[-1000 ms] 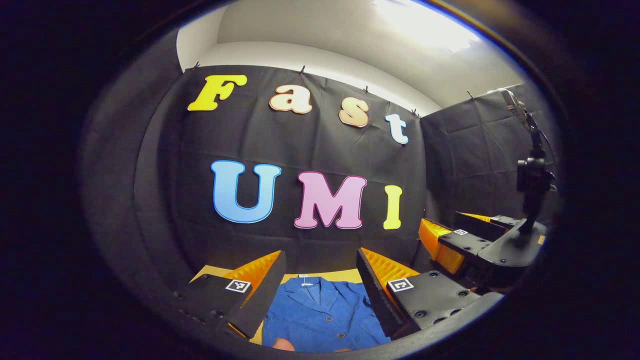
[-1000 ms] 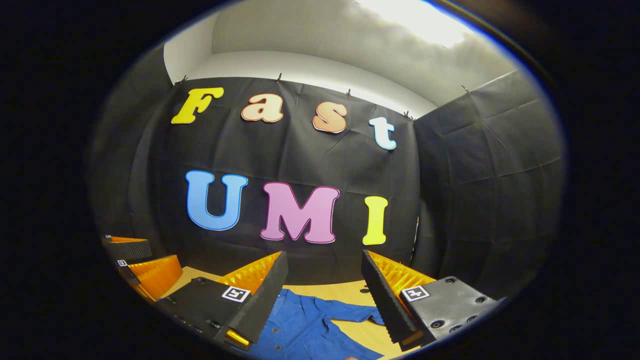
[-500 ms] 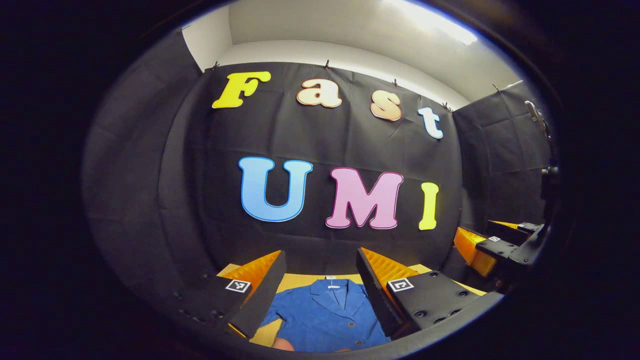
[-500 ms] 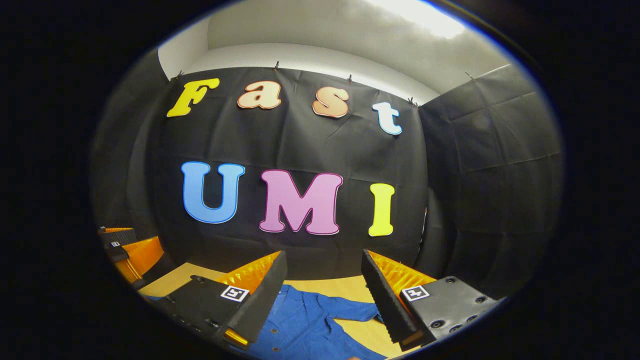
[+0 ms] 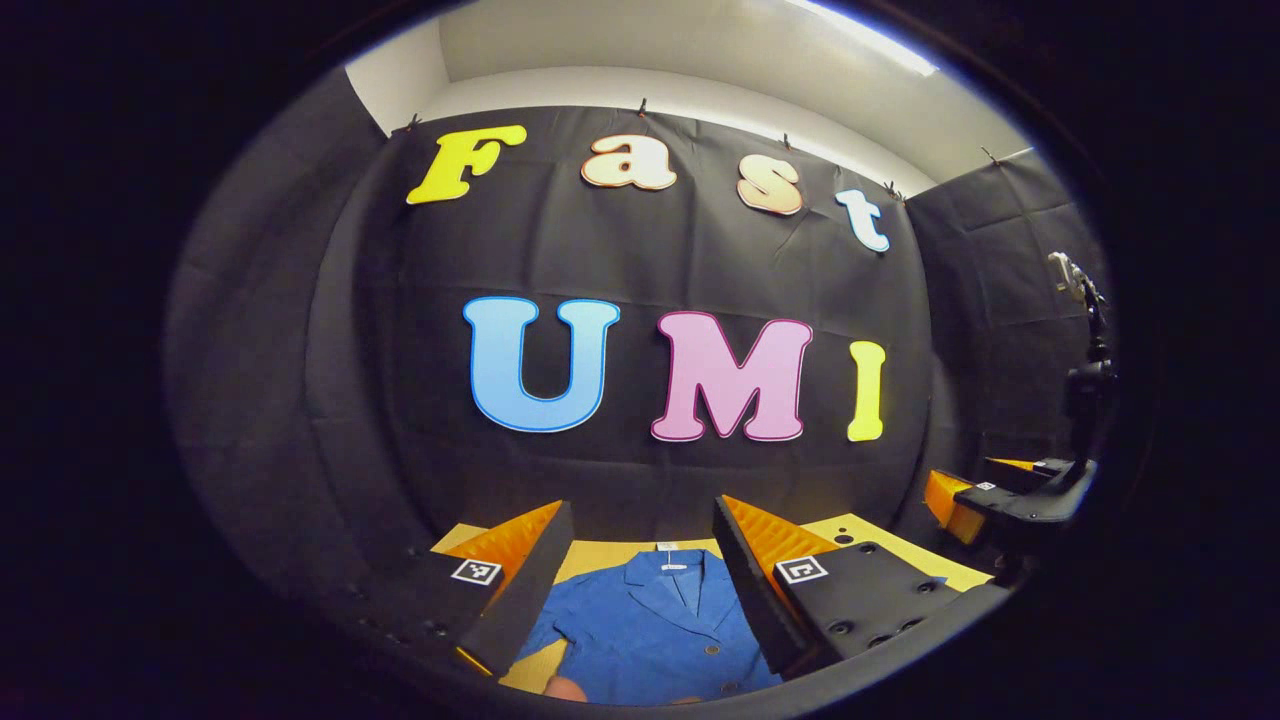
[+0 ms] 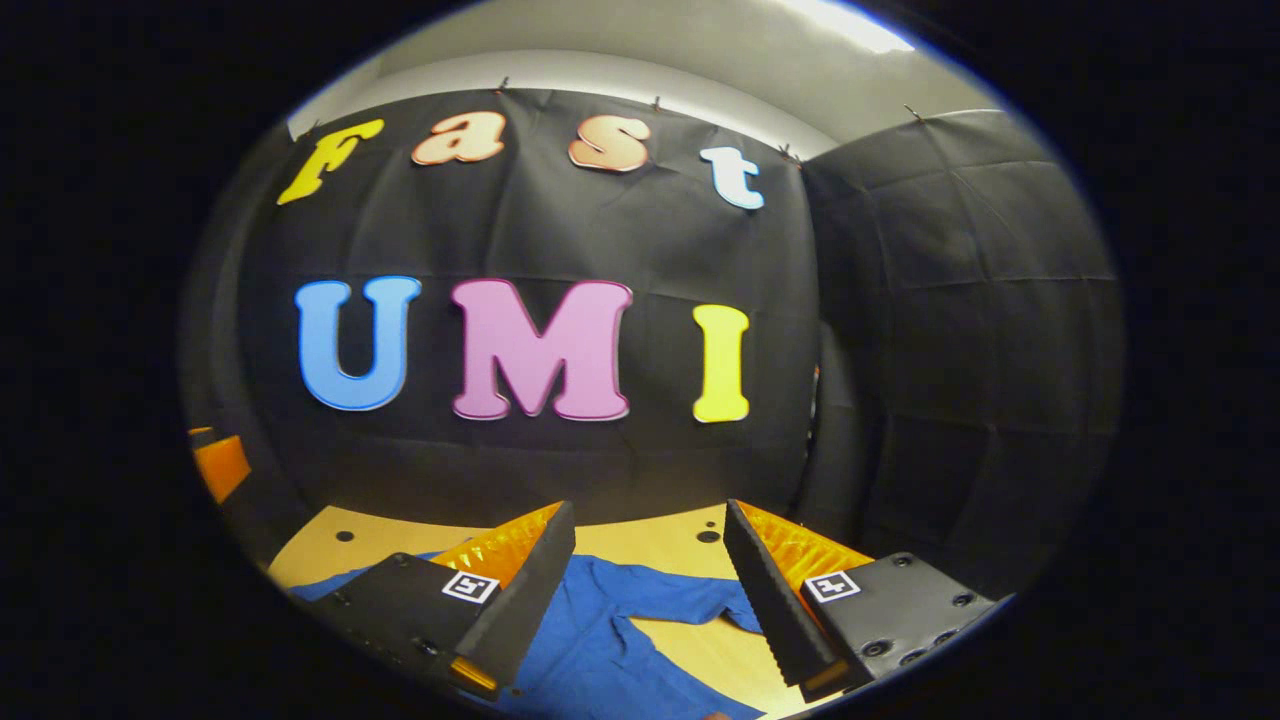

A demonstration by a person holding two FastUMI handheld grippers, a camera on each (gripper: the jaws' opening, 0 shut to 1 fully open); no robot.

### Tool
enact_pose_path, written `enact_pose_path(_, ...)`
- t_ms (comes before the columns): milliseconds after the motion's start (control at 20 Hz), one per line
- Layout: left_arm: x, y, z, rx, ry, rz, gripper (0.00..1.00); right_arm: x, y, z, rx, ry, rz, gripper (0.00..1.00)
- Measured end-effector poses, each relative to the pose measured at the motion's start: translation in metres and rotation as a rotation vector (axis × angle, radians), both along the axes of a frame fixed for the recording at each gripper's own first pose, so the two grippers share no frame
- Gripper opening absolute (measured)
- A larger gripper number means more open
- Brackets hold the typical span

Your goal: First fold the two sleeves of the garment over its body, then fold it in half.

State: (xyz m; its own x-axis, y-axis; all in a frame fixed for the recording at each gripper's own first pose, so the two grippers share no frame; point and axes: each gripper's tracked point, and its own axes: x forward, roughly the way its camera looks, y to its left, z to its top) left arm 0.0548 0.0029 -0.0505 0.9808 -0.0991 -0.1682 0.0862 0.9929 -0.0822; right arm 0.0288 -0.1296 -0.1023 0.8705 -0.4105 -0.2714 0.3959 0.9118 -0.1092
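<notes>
Blue garment [image 5: 650, 625] lies flat on the wooden table [image 6: 640, 540], collar far side, sleeves w/ right sleeve [image 6: 680, 610] out sideways, so both left gripper [image 5: 640, 560] & right gripper [image 6: 648, 560] hover above, jaws wide, holding nothing, prob. lining up for first sleeve fold.

Blue garment [image 5: 650, 630], tan table [image 6: 650, 545]

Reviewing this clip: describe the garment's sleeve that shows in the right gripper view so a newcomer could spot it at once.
Start at the tan table below the black cloth wall. On it lies the blue garment, and the sleeve stretches from its body out to the side across bare tabletop, between the open right gripper fingers. It lies spread out, not folded over the body.
</notes>
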Motion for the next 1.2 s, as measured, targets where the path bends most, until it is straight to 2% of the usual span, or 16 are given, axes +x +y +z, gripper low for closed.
enact_pose_path(150, 0.015, -0.018, -0.008, 0.025, 0.014, -0.062, 0.82, -0.012, -0.06, -0.033, 0.013, 0.093, -0.106, 0.95)
enact_pose_path(300, 0.03, -0.042, -0.021, 0.038, 0.054, -0.112, 0.82, -0.035, -0.119, -0.072, 0.105, 0.178, -0.201, 0.95)
enact_pose_path(350, 0.034, -0.05, -0.023, 0.042, 0.064, -0.128, 0.82, -0.043, -0.14, -0.086, 0.131, 0.204, -0.241, 0.87)
enact_pose_path(400, 0.04, -0.057, -0.025, 0.049, 0.071, -0.141, 0.82, -0.05, -0.157, -0.102, 0.162, 0.241, -0.288, 0.86)
enact_pose_path(450, 0.046, -0.065, -0.026, 0.057, 0.075, -0.153, 0.82, -0.054, -0.173, -0.118, 0.192, 0.268, -0.333, 0.95)
enact_pose_path(550, 0.058, -0.081, -0.028, 0.08, 0.078, -0.177, 0.82, -0.064, -0.197, -0.157, 0.274, 0.332, -0.392, 0.95)
enact_pose_path(600, 0.062, -0.089, -0.029, 0.088, 0.078, -0.19, 0.82, -0.07, -0.207, -0.176, 0.319, 0.365, -0.418, 0.92)
enact_pose_path(650, 0.067, -0.098, -0.029, 0.094, 0.077, -0.202, 0.82, -0.072, -0.214, -0.195, 0.365, 0.394, -0.437, 0.8)
enact_pose_path(700, 0.07, -0.107, -0.031, 0.098, 0.079, -0.214, 0.82, -0.075, -0.222, -0.214, 0.402, 0.418, -0.466, 0.93)
enact_pose_path(750, 0.074, -0.116, -0.032, 0.101, 0.084, -0.225, 0.82, -0.076, -0.229, -0.231, 0.444, 0.443, -0.488, 0.93)
enact_pose_path(950, 0.084, -0.146, -0.042, 0.106, 0.112, -0.253, 0.82, -0.084, -0.232, -0.293, 0.665, 0.592, -0.49, 0.93)
enact_pose_path(1200, 0.095, -0.167, -0.048, 0.131, 0.124, -0.256, 0.82, -0.078, -0.246, -0.327, 0.747, 0.649, -0.507, 0.92)
